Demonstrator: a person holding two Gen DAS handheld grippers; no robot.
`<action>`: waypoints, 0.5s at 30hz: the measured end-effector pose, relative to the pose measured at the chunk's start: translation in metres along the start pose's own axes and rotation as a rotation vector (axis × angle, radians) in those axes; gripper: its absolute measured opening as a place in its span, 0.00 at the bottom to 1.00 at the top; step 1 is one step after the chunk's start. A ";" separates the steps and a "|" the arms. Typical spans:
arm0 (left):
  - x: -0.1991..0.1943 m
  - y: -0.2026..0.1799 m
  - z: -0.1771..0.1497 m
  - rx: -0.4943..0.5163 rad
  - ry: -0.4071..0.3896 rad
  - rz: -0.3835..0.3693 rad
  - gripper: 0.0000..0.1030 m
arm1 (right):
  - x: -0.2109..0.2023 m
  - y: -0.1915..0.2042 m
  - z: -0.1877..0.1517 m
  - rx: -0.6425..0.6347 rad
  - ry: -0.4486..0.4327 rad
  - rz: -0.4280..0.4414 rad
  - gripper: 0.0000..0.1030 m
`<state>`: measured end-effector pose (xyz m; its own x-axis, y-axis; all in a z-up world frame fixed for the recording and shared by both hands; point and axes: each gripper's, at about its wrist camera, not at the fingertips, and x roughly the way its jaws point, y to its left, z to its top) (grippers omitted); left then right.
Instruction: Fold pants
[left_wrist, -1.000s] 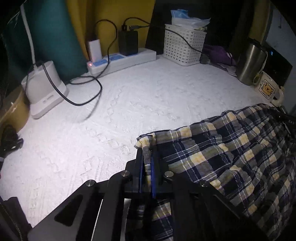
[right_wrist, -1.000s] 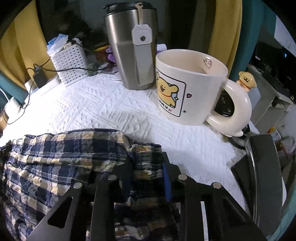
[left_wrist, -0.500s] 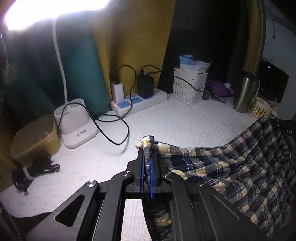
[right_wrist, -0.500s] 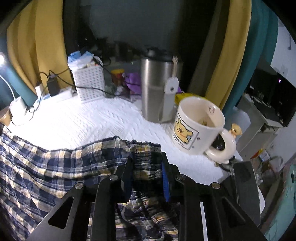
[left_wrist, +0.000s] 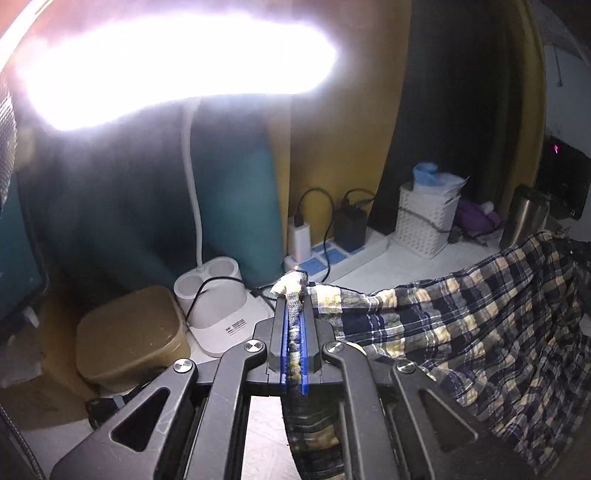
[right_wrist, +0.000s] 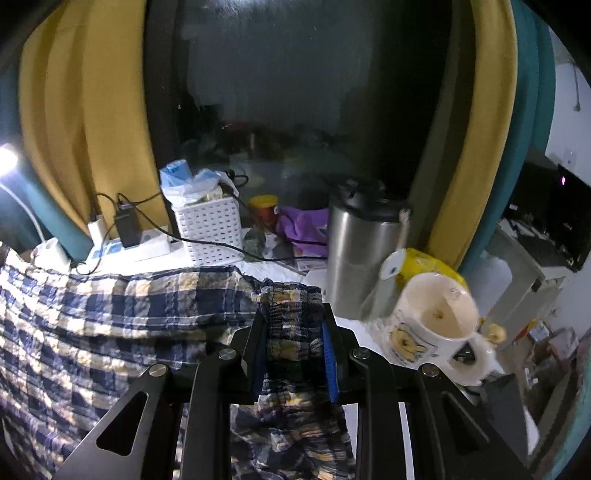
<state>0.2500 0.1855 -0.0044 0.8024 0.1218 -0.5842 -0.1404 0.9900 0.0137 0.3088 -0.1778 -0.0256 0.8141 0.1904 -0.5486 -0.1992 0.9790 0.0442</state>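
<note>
My left gripper pinches one thin corner of the pants; my right gripper clamps a thicker gathered bunch. The plaid cloth hangs stretched between them above the white table, clear of the mug.

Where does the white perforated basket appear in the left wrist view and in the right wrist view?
Left wrist view: the white basket stands at right of centre, behind the plaid pants.
Right wrist view: the same basket stands at left of centre, beyond the pants' raised edge.
Shared landmark: the white power strip lies just left of it in both.
</note>
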 end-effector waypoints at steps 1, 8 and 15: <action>0.008 0.000 -0.003 0.008 0.019 0.001 0.03 | 0.011 0.000 -0.002 0.000 0.015 -0.005 0.25; 0.069 -0.011 -0.037 0.018 0.151 0.013 0.03 | 0.074 -0.017 -0.024 0.031 0.122 -0.026 0.25; 0.096 -0.012 -0.050 0.001 0.200 0.060 0.08 | 0.095 -0.013 -0.033 -0.008 0.155 -0.031 0.25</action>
<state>0.2997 0.1817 -0.1018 0.6612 0.1644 -0.7320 -0.1841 0.9814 0.0541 0.3712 -0.1747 -0.1056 0.7259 0.1459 -0.6721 -0.1799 0.9835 0.0192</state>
